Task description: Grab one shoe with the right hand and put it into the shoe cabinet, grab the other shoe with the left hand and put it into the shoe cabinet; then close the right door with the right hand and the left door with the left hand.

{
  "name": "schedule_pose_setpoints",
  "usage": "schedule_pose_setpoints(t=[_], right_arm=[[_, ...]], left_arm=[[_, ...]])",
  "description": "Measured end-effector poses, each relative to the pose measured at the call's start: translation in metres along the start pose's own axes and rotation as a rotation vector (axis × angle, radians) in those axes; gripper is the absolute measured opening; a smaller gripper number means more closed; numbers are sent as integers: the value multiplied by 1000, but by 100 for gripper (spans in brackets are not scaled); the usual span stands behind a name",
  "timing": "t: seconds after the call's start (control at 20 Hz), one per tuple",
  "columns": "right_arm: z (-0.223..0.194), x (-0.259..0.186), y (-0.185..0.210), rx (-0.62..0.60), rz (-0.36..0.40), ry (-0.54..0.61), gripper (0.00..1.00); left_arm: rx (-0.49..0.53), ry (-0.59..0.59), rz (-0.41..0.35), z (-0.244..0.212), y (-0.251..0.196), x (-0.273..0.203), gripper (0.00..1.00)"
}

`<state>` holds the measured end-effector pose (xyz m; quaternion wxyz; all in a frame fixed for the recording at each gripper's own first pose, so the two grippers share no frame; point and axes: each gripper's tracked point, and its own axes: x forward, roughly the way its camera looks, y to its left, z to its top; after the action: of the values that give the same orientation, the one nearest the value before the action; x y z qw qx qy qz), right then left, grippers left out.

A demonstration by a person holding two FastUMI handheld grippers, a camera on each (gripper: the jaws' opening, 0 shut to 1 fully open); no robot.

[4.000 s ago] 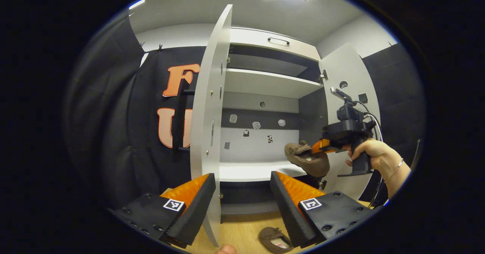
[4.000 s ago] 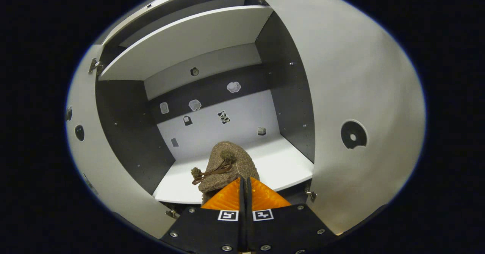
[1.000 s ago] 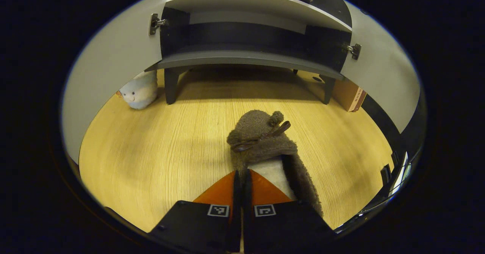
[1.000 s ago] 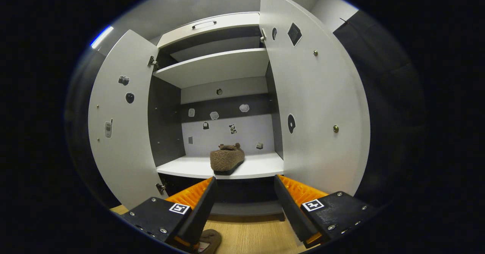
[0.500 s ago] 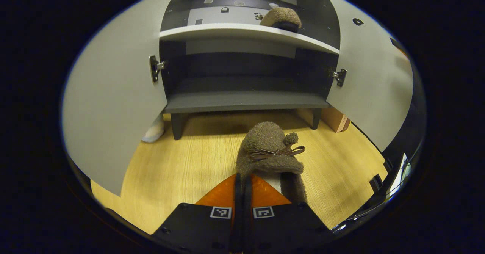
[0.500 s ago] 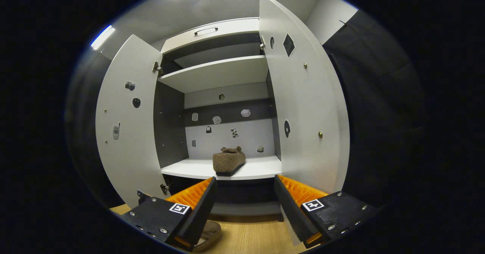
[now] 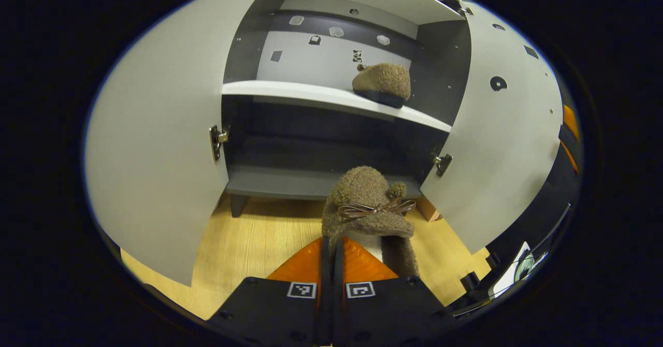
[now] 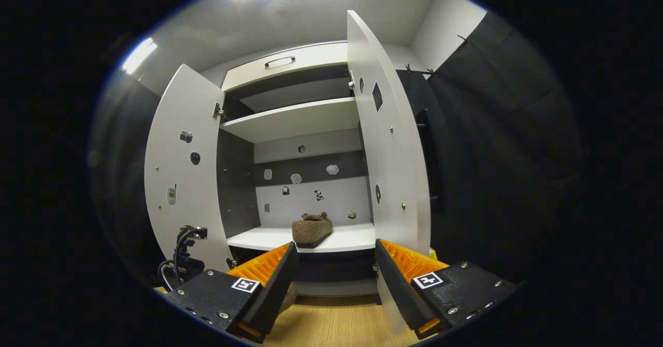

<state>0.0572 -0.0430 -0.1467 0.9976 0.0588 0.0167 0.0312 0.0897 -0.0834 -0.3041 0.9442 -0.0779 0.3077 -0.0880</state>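
Note:
My left gripper [image 7: 331, 251] is shut on the heel edge of a brown fuzzy shoe [image 7: 366, 207] with a small bow. It holds the shoe off the wooden floor [image 7: 259, 243], in front of the open shoe cabinet's bottom board [image 7: 290, 181]. The other brown shoe [image 7: 382, 83] lies on the white middle shelf [image 7: 290, 92], towards its right side. Both doors stand open, the left door [image 7: 155, 140] and the right door [image 7: 502, 145]. In the right gripper view, my right gripper [image 8: 334, 279] is open and holds nothing, back from the cabinet, with the shelved shoe [image 8: 312, 229] straight ahead.
A cardboard box [image 7: 428, 211] sits on the floor by the cabinet's right leg. In the right gripper view the left gripper's body and cables [image 8: 182, 259] show low on the left, before the left door [image 8: 181, 176]. Black cloth wall [image 8: 492, 155] hangs right of the right door [image 8: 388, 145].
The left gripper has lifted the shoe off the floor and tipped up towards the cabinet. The right gripper, after leaving its shoe on the shelf, has drawn back, open.

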Motion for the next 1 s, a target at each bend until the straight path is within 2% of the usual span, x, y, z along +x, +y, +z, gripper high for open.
schedule_pose_setpoints(t=[0.25,0.45,0.7,1.0], right_arm=[[7,-19,-8,-5,-13,-14,92],[9,-30,-12,3,-10,-3,92],[18,-37,-21,4,-21,-25,92],[22,-28,-47,-16,-66,-30,92]], left_arm=[[27,-96,-15,75,-13,-24,7],[1,-187,-33,146,-25,-38,7],[77,-270,107,225,-6,-27,7],[46,-290,171,292,16,17,6]])
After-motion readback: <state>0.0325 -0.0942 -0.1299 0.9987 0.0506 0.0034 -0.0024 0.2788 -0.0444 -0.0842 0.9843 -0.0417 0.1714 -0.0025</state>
